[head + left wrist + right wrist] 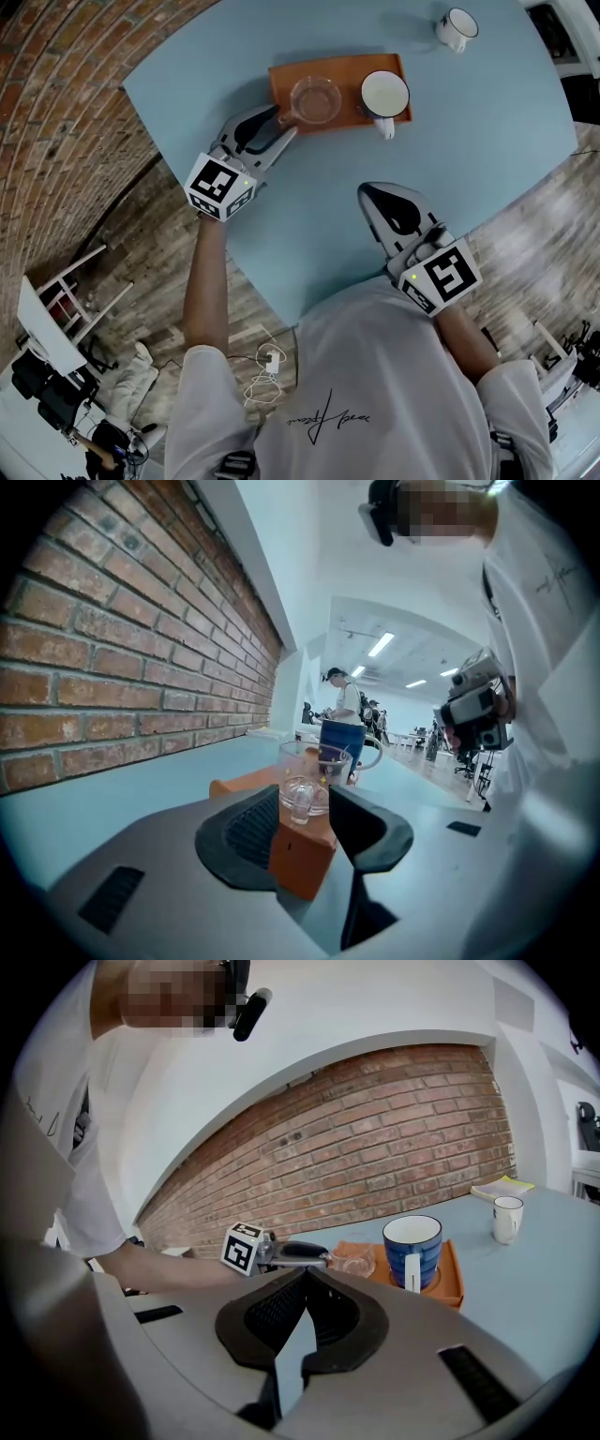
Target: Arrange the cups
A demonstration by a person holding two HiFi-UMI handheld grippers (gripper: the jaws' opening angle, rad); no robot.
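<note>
1. Head view: a clear glass cup (315,100), round and handled, sits on the left half of a flat orange rectangular tray (286,77). A blue ceramic mug (384,94), white inside, sits on the tray's right half with its white handle towards the person. A small white mug (457,28) with a dark rim stands well apart, at the far right of the matte light-blue table (487,141).
2. Head view: the left gripper (284,125) is at the tray's near-left corner. The right gripper (367,193) is over bare table, apart from the tray. The script on the person's white shirt cannot be read.
3. Left gripper view: the jaws are apart. The clear glass cup's handle (301,802) stands between the ribbed black pads (255,825), with no contact seen. The tray corner (302,855) lies below.
4. Right gripper view: the jaws are closed tip to tip, with nothing between them. The blue ceramic mug (411,1251) is glossy, and a red brick wall (375,1147) is behind it.
</note>
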